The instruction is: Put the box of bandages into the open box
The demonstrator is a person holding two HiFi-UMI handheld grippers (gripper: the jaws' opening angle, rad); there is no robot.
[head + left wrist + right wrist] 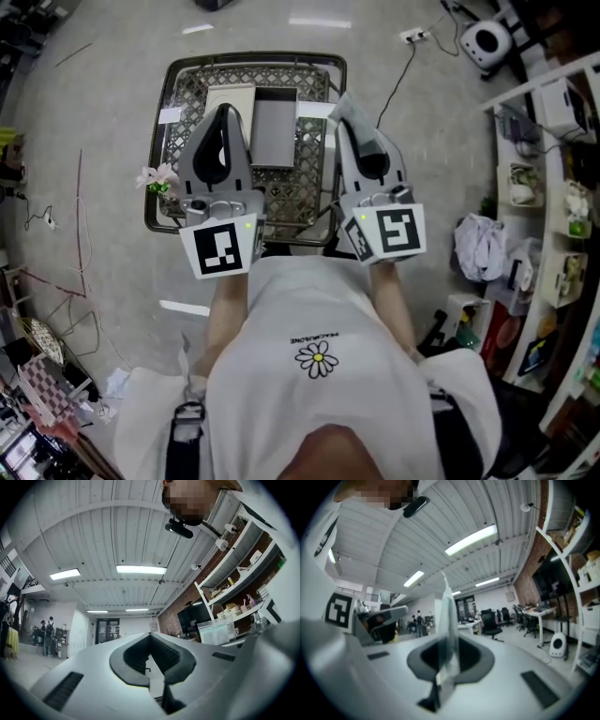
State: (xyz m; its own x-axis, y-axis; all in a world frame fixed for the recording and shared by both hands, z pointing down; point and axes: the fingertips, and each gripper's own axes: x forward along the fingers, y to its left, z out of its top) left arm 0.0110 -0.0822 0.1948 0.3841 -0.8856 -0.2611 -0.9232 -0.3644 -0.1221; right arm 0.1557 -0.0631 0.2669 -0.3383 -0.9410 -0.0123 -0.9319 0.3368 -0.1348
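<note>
White box (231,97) lies in basket (255,58) by clenched empty left claw (223,112); right claw (349,114) grips thin pale sheet (446,616)

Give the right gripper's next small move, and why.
Probably ease the right gripper left, over the grey rectangular box in the wire basket: its jaws are shut on a thin pale flat pack, and it hovers at the basket's right rim.

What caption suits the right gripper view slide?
Right hand-held gripper shut on a thin pale sheet, office chairs beyond.
</note>
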